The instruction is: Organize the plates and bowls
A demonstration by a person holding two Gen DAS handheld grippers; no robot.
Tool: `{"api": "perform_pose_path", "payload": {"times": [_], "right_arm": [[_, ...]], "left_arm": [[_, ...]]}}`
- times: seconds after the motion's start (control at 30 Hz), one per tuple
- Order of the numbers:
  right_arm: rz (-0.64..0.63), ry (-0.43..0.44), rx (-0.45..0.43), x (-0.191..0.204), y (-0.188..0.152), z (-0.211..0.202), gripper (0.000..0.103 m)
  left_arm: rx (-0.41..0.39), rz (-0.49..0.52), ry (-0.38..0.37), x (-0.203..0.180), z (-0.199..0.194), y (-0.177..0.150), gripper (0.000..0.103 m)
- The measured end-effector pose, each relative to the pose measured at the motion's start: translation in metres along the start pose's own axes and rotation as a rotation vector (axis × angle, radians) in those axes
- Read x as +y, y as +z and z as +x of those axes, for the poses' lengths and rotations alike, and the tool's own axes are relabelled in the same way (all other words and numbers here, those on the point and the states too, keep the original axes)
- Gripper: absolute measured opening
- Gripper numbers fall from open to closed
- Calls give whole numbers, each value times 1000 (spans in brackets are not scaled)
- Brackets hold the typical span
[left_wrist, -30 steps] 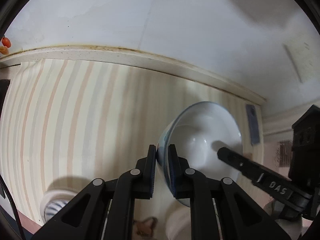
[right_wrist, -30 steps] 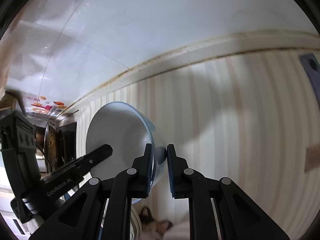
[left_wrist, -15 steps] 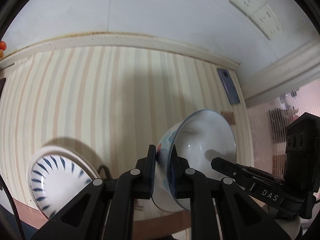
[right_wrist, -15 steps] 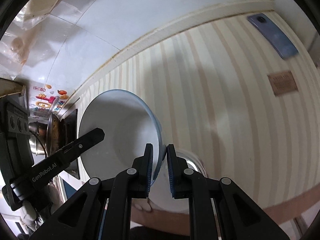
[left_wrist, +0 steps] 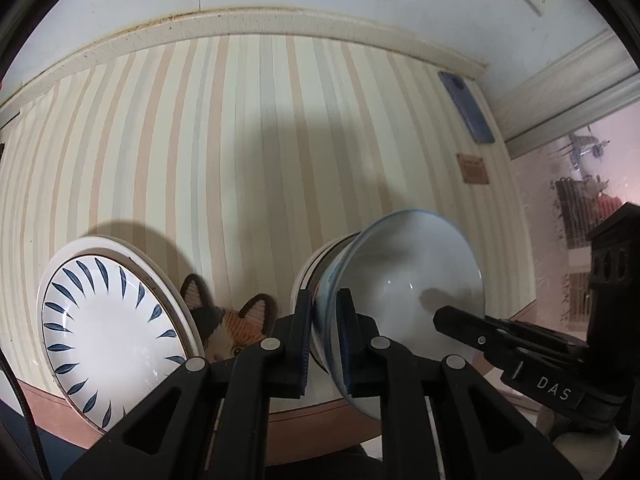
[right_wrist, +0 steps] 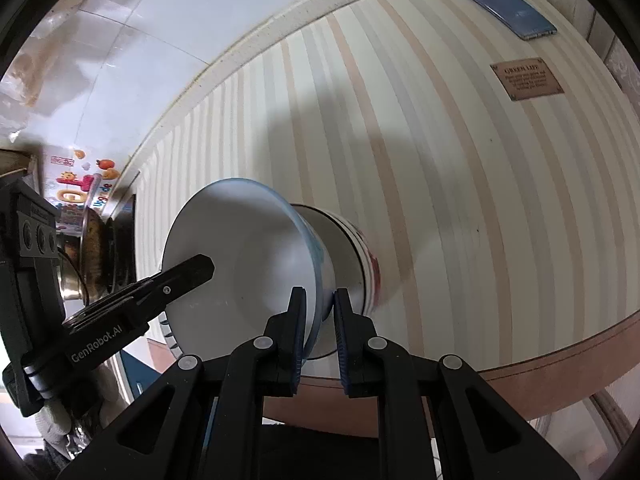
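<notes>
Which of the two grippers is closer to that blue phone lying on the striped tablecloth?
Right, probably. The phone lies far ahead, right of the right gripper; the left gripper grips the bowl rim opposite.

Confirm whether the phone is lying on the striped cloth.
Yes: the phone lies flat on the striped cloth near its far edge.

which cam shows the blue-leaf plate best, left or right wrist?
Left wrist. The blue-leaf plate fills its lower left, whole face and rim visible, lying on the striped table beside the bowl that the left claw grips. The right wrist view shows almost none of it: the bowl and the other claw block that side.
</notes>
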State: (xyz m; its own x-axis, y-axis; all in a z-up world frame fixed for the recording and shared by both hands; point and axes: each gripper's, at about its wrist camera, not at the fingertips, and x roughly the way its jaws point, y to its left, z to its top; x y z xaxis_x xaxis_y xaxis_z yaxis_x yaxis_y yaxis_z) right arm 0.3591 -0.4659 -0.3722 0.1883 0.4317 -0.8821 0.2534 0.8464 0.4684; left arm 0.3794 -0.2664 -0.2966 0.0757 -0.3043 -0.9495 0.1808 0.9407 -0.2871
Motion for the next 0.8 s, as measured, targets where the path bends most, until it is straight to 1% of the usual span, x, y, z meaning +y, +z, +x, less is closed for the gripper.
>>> {"api": "perform_pose_path", "payload": {"times": [0.17, 0.23, 0.4, 0.5, 0.67, 0.8], "right_arm": [[-3, -20, 6, -2, -2, 11, 16], [-15, -38, 1, -2, -2, 12, 16], [-20, -40, 3, -2, 1, 13, 16], [-28, -56, 4, 2, 3, 14, 16], [-25, -72, 1, 4, 4, 12, 22], [-15, -59, 4, 1, 4, 11, 22]], "left_arm": [[10, 18, 35, -3, 14, -6, 10], [11, 24, 46, -4, 16, -6, 10], [-2, 56, 84, -9, 16, -7, 10], [-2, 60, 91, -8, 16, -7, 10], [23, 44, 87, -3, 23, -11, 11], [19, 58, 99, -7, 24, -12, 11]]}}
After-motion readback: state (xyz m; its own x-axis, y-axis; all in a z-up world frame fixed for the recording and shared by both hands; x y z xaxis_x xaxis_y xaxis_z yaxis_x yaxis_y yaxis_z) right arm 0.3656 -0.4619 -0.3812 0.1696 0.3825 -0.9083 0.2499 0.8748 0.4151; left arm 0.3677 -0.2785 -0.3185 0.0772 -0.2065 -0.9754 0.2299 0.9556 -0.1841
